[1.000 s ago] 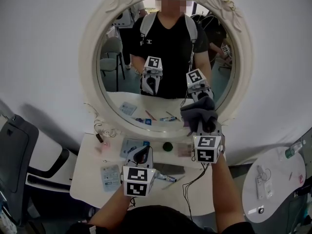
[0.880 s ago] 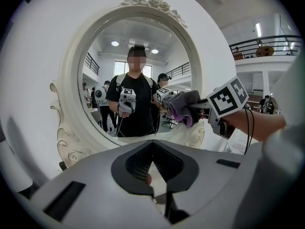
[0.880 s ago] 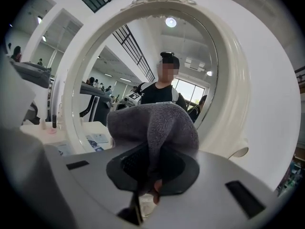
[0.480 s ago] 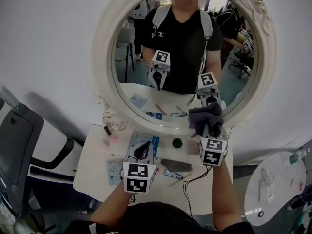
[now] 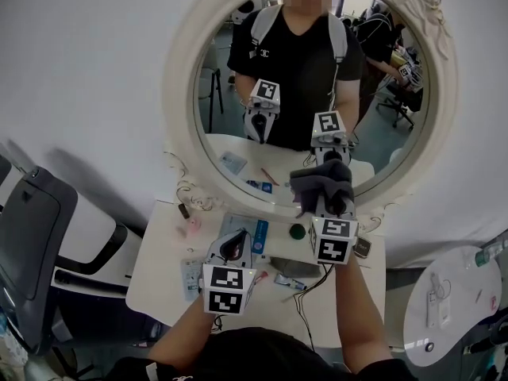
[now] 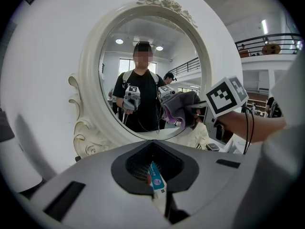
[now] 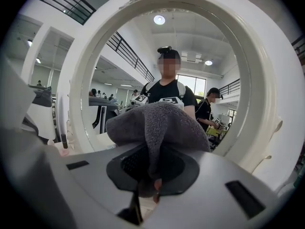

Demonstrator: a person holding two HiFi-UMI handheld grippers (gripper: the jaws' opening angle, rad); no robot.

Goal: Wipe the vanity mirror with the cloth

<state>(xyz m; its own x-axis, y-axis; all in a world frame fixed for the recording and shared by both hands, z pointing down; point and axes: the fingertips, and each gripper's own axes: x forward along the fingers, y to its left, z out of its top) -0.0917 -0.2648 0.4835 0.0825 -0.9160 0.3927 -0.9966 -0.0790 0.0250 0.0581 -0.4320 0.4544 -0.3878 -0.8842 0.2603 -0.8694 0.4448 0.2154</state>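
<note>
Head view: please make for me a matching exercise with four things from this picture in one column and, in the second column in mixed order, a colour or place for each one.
Things:
1. cloth
2. mirror frame
3. chair
4. left tongs

Colour or place:
A. cream, with carved ornament
B. low over the table
C. grey, in front of the lower glass
D. dark, at the far left

Pairs: 1-C, 2-A, 3-D, 4-B

cloth (image 5: 321, 182): fuzzy matt fabric | mirror (image 5: 309, 94): glossy glass | frame (image 5: 178, 78): smooth, glossy
</note>
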